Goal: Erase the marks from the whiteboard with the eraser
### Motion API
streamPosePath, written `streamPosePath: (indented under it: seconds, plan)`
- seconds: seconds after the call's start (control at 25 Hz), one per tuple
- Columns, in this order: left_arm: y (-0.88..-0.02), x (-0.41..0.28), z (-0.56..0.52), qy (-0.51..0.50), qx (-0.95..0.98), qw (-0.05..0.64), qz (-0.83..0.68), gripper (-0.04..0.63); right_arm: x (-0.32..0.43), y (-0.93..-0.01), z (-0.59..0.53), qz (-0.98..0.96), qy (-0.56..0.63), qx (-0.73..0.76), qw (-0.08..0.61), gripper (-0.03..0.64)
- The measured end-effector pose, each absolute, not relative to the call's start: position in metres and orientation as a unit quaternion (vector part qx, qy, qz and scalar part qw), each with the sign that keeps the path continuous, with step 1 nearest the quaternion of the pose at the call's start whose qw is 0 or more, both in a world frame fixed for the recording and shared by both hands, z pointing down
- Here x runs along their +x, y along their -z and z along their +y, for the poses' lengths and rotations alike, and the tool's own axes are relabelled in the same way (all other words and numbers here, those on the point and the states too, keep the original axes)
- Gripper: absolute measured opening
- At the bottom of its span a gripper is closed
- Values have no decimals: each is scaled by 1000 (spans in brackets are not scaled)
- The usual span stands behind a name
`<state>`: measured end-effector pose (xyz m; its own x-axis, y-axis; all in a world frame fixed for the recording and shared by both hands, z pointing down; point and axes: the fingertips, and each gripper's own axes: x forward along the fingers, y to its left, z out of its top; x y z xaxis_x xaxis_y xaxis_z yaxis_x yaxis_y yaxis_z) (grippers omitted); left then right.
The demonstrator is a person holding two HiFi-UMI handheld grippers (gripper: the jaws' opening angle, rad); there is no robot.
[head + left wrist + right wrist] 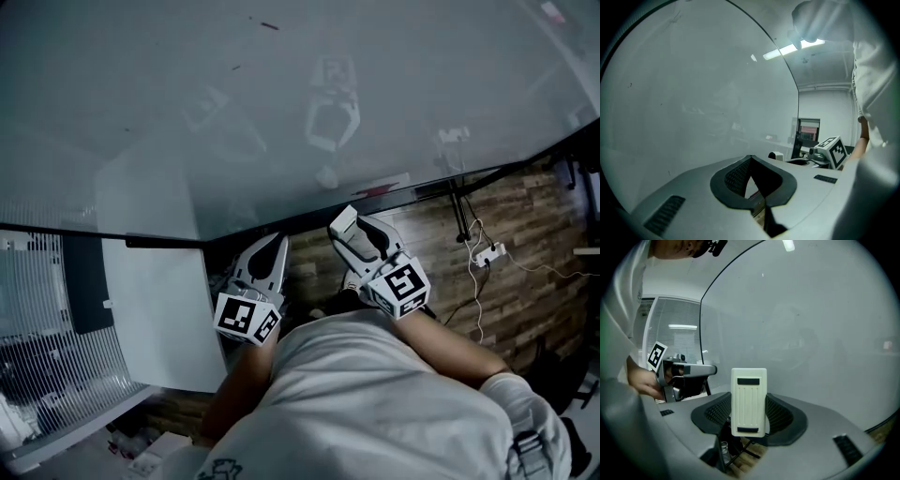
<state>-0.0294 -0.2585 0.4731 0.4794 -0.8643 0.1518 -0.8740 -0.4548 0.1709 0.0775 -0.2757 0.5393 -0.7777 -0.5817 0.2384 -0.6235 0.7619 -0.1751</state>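
The whiteboard (187, 103) fills the upper head view and looks mostly clean. A short dark mark (269, 25) and a fainter speck (235, 67) sit near its far part. My right gripper (349, 227) is shut on a white ribbed eraser (749, 401), which stands upright between the jaws, close to the board (811, 324) near its lower edge. I cannot tell whether the eraser touches the board. My left gripper (277, 240) hangs beside it to the left, jaws shut with nothing between them (750, 159), pointing along the board (693, 93).
Below the board's edge lies a wood-look floor with a white power strip (489, 253) and loose cables. A dark stand leg (459, 211) drops from the board. A white panel (159, 309) and a glass partition with blinds (47, 319) stand at the left.
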Motion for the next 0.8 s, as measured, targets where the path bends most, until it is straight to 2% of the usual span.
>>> streamPosePath:
  seconds: [0.6, 0.8]
  plan:
    - [-491, -66, -266, -27, 858, 132, -495, 6, 71, -618, -307, -912, -96, 370, 150, 233]
    - [-493, -82, -262, -37, 863, 136, -485, 7, 71, -640, -322, -895, -94, 408, 153, 233]
